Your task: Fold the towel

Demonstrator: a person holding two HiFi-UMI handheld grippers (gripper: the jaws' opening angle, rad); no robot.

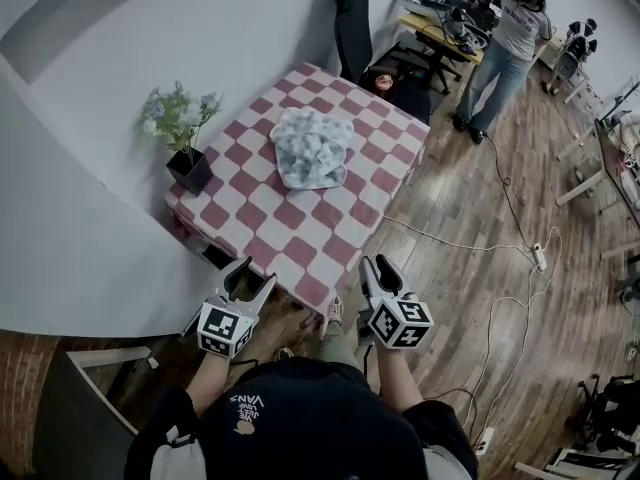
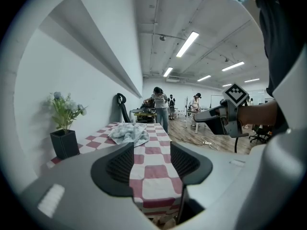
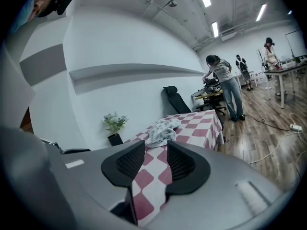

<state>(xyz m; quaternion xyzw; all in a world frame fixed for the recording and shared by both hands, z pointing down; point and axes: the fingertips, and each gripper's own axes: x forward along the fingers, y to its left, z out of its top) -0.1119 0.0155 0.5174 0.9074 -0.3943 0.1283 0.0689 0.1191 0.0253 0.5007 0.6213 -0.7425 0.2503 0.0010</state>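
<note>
A crumpled pale blue-and-white towel (image 1: 312, 148) (image 2: 128, 133) (image 3: 162, 131) lies in a heap on the far half of the table with the red-and-white checked cloth (image 1: 290, 233). Both grippers hover short of the table's near edge, well apart from the towel. My left gripper (image 1: 252, 276) (image 2: 152, 159) is open, with only the checked cloth showing between its jaws. To its right, my right gripper (image 1: 378, 266) (image 3: 156, 162) is open by a narrower gap and holds nothing. In the left gripper view the right gripper's marker cube (image 2: 236, 94) shows at the right.
A potted plant (image 1: 185, 133) stands at the table's left edge by the white wall. A black chair (image 1: 352, 18) is behind the table. A person (image 1: 505, 43) stands at a desk at the back right. A cable and power strip (image 1: 538, 258) lie on the wooden floor.
</note>
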